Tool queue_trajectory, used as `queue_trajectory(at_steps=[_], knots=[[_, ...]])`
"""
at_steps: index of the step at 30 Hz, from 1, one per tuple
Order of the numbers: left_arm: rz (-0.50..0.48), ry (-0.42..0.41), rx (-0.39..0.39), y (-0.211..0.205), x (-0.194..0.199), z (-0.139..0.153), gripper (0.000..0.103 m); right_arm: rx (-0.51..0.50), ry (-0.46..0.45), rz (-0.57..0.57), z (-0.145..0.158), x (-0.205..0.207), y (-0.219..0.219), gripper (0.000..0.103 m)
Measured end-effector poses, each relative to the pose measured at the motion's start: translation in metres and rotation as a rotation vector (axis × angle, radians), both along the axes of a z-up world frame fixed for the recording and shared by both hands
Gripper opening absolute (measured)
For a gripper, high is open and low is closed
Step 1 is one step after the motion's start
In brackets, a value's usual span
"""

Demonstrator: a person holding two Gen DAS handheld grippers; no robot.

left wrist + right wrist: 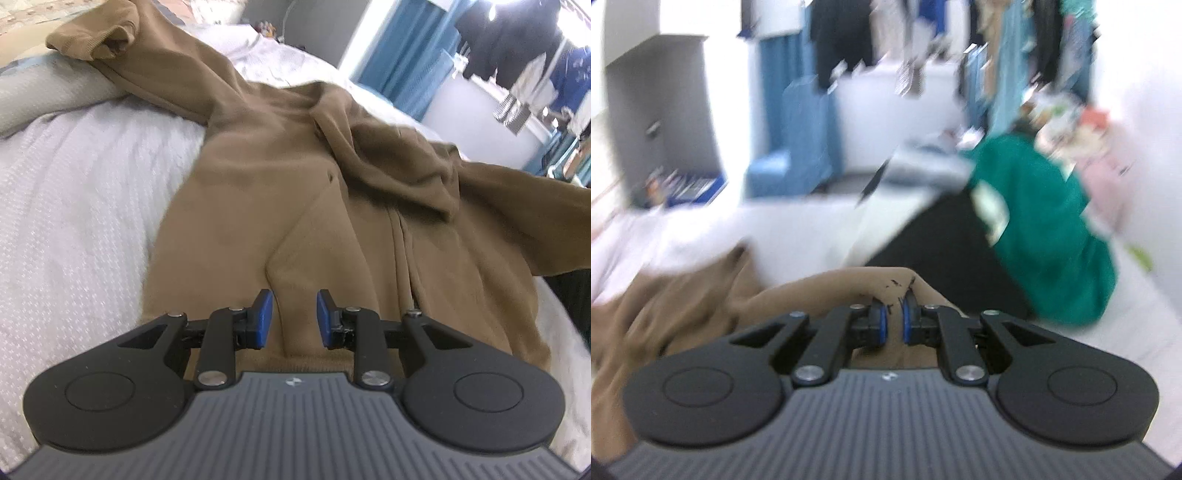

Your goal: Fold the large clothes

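A large brown zip-up hoodie (pixel 280 192) lies spread on a white bedspread (pixel 74 221), one sleeve (pixel 122 40) stretched to the far left, the hood crumpled in the middle. My left gripper (pixel 294 318) is open, its blue pads (pixel 264 317) just above the hoodie's bottom hem, holding nothing. In the blurred right wrist view, my right gripper (pixel 894 322) is shut on a fold of the brown hoodie (pixel 831 288) and holds it lifted off the bed.
A grey pillow (pixel 40 92) lies at the far left of the bed. A green garment (pixel 1045 236) on something black sits at the right. A blue curtain (pixel 399 55), hanging clothes (pixel 842 33) and a grey cabinet (pixel 661 110) stand beyond the bed.
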State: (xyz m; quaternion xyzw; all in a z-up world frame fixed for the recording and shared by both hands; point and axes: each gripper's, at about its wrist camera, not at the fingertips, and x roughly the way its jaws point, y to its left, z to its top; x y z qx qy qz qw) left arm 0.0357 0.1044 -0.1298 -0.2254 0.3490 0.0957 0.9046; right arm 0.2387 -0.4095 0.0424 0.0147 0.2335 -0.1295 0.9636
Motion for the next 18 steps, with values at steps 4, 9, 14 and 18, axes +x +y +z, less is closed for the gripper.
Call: queue_trajectory(at_steps=[4,9,14,18], knots=[[0.045,-0.034,0.011,0.007,0.001,0.005,0.031,-0.065,-0.043,-0.140,0.005,0.064,-0.047,0.011],[0.110,-0.038,0.097,0.019,0.016,0.002,0.031,-0.019,-0.037,-0.268,-0.031,0.125,-0.107,0.011],[0.166,0.035,0.038,0.042,0.040,-0.015,0.031,0.006,-0.012,-0.313,-0.091,0.164,-0.155,0.012],[0.166,0.063,0.072,0.043,0.051,-0.022,0.031,-0.138,-0.030,-0.280,-0.122,0.176,-0.151,0.012]])
